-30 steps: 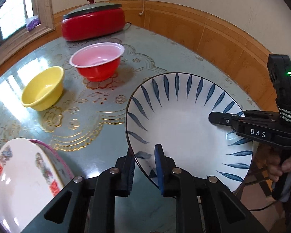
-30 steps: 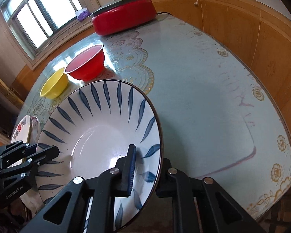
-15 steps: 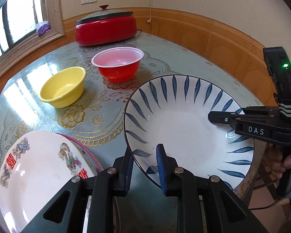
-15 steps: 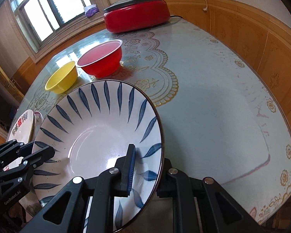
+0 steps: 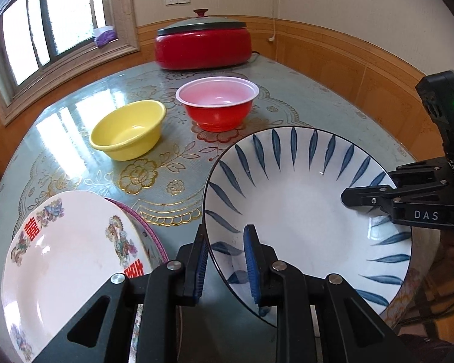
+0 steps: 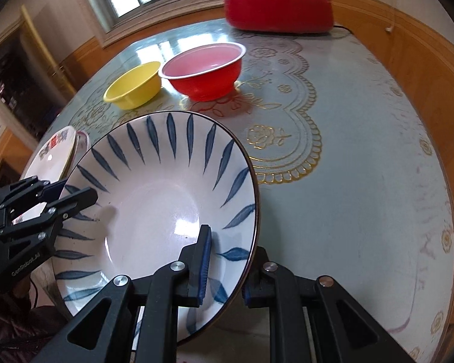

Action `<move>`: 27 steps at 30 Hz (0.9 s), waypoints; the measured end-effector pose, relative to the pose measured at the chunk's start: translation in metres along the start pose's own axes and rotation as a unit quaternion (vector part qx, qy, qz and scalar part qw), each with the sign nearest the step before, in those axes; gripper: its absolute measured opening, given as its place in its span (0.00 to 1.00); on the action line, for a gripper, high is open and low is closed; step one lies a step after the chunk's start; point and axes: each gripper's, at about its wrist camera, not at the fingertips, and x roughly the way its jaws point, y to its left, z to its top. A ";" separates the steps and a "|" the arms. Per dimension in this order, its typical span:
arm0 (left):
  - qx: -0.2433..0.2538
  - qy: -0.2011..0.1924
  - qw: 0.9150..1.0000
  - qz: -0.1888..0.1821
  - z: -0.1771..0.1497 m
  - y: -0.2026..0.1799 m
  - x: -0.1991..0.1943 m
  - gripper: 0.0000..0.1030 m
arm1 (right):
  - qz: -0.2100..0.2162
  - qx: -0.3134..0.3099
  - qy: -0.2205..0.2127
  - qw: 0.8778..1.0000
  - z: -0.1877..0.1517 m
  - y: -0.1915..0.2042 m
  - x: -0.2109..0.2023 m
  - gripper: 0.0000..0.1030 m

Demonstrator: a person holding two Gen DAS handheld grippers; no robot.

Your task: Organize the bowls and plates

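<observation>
Blue rubber pads line both tongs. The left gripper (image 5: 225,264) is clenched on the leaf-patterned bowl (image 5: 302,211) at its 6 o'clock rim; the right gripper (image 6: 225,270) is clenched on the opposite rim. The bowl hangs tilted over the table (image 6: 348,181) edge, the plate stack (image 5: 60,257) at 9 o'clock. Judged best: keep both grips equal and level the bowl before lowering. Legible: "DAS", "GenRobot.AI", red characters on the top plate.
</observation>
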 end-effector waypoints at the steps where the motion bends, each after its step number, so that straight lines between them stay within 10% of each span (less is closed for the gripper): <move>1: -0.003 -0.001 1.000 0.003 -0.001 0.000 0.000 0.23 | 0.003 -0.008 0.001 1.000 0.001 0.000 0.001 0.15; 27: -0.011 0.000 1.000 0.029 0.006 -0.003 -0.007 0.27 | -0.003 -0.042 -0.030 0.999 0.014 -0.003 -0.001 0.12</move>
